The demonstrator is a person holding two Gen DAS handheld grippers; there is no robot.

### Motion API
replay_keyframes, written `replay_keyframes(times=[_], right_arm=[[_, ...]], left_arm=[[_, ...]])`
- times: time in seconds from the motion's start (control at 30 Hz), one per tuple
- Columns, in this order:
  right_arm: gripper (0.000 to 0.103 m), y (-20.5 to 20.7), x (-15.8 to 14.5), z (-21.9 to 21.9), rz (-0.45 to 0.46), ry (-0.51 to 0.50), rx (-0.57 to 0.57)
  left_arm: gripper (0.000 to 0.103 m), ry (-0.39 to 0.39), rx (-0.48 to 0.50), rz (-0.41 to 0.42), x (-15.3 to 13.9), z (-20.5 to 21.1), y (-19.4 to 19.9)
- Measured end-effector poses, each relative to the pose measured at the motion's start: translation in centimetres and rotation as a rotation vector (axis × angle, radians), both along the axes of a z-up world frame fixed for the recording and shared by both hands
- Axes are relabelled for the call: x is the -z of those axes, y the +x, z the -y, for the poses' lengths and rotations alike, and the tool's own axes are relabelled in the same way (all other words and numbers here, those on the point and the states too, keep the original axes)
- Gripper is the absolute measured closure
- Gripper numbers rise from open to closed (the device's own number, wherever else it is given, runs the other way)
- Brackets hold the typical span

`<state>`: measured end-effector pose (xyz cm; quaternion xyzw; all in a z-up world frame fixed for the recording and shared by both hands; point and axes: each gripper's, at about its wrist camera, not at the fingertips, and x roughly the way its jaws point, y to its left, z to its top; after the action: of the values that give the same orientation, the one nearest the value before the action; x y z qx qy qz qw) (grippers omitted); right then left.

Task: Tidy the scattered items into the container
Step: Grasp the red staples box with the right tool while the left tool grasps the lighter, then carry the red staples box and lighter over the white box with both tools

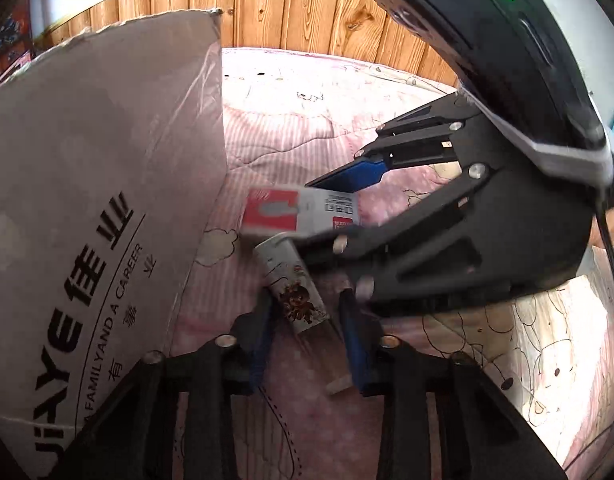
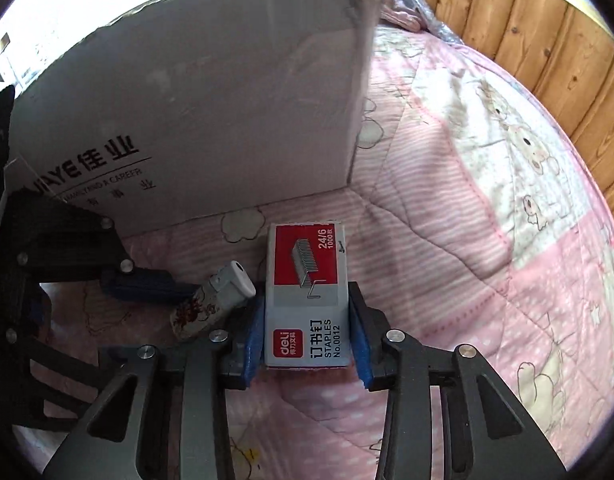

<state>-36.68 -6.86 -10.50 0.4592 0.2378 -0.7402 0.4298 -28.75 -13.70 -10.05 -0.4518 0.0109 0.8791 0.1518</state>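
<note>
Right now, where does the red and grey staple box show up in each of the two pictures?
Left wrist view: the staple box sits mid-frame, blurred, between the right tongs.
Right wrist view: lower centre, between that camera's own tongs.
Shared landmark: the cardboard box on the left in both.

Pink quilt (image 2: 447, 240), wooden wall panelling (image 1: 307, 4)

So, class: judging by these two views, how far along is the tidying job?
Nothing shows as packed yet; the cardboard box interior is hidden. In hand: the right gripper brackets the staples box, and the left gripper straddles the lighter, both on the pink quilt. Left: lifting both into the box.
</note>
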Motion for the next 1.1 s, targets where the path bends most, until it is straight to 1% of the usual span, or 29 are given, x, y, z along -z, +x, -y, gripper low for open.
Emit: replay_keyframes(times=[0.07,0.3,0.47,0.6,0.7,0.83,1.0,1.1], right_arm=[[0.064,-0.4,-0.1,-0.9,0.028,-0.030,0.037],[0.064,-0.4,-1.2,-3.2,0.111,-0.134,0.160],[0.064,-0.1,-2.4,-4.2,0.131,-0.163,0.264],[0.064,0.5,-3.2,-5.0,0.138,-0.162,0.370],[0.064,1.6,-3.8,-5.6,0.157,-0.182,0.435],[0.064,3.6,-4.8,-6.0,0.152,-0.211,0.490],[0.064,5.6,-5.9,-6.0,0.139,-0.245,0.549],[0.064,7.9,-6.5,-5.7,0.135,-0.259,0.574]], left_arm=[[0.081,0.002,0.009,0.001,-0.1,0.0,0.0],[0.083,0.044,0.046,0.031,-0.8,0.1,-0.1],[0.083,0.080,0.052,0.039,-2.1,0.4,0.3],[0.083,0.111,0.056,0.024,-3.7,0.8,1.3],[0.083,0.127,0.073,0.000,-5.1,1.0,2.3],[0.083,0.143,0.094,-0.031,-6.9,1.2,4.0],[0.083,0.168,0.113,-0.047,-8.1,1.3,5.4],[0.083,0.183,0.125,-0.059,-8.8,1.8,6.8]])
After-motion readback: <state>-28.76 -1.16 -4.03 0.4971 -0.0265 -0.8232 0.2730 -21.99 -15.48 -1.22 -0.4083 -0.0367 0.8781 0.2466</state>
